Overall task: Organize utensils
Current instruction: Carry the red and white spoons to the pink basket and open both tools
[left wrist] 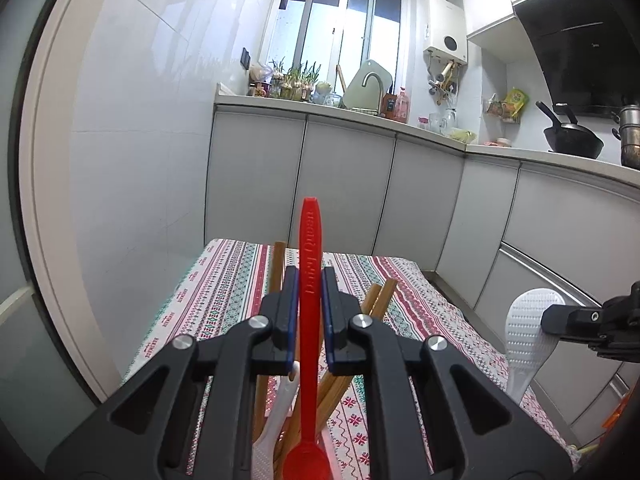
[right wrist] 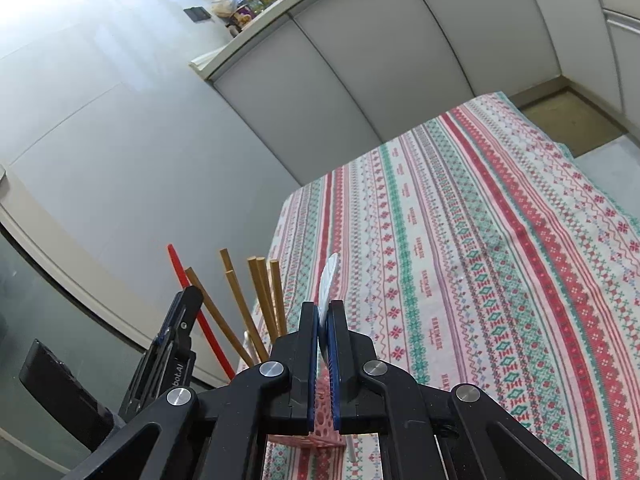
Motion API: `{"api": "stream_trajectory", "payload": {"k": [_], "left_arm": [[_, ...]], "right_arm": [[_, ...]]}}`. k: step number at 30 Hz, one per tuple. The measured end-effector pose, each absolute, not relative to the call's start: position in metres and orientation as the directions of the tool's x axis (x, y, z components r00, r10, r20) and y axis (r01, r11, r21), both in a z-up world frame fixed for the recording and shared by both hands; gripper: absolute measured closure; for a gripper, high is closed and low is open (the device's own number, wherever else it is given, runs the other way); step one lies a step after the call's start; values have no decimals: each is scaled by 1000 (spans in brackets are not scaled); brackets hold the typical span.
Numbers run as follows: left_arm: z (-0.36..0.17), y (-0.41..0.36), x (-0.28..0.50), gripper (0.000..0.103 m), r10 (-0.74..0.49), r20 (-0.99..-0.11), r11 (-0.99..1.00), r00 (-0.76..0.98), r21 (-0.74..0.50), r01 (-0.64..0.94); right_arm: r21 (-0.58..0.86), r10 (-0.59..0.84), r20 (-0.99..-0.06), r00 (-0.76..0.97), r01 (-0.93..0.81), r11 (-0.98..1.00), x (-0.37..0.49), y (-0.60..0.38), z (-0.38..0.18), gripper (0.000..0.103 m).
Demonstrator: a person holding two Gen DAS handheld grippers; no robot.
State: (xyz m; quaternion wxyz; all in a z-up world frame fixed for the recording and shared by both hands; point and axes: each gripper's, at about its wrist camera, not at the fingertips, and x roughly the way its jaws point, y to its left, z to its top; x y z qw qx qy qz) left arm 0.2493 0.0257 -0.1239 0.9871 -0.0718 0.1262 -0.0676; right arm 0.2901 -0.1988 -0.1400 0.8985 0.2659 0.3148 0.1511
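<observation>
My left gripper (left wrist: 310,280) is shut on the handle of a red spoon (left wrist: 310,248). The spoon stands upright, its bowl low near the bottom edge. Behind it lean several wooden chopsticks (left wrist: 380,300) and a white utensil handle (left wrist: 280,400). My right gripper (right wrist: 324,308) is shut on a white rice paddle (right wrist: 330,276), seen edge-on here and broadside (left wrist: 524,340) in the left wrist view, where the right gripper (left wrist: 560,316) enters from the right. A pink perforated holder (right wrist: 324,424) shows just below the right jaws. The chopsticks (right wrist: 256,304), red spoon (right wrist: 200,316) and left gripper (right wrist: 182,308) stand to its left.
A table under a striped red, green and white cloth (right wrist: 480,260) stretches ahead. Grey kitchen cabinets (left wrist: 348,188) with a cluttered counter (left wrist: 360,112) run behind it. A white tiled wall (left wrist: 140,140) and a door frame close the left side.
</observation>
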Motion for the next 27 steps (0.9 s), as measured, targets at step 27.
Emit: {"api": "stream_trajectory", "payload": {"k": [27], "left_arm": [[-113, 29, 253, 59, -251, -486, 958, 837, -250, 142]], "right_arm": [[559, 463, -466, 754, -155, 815, 291, -182, -136, 98]]}}
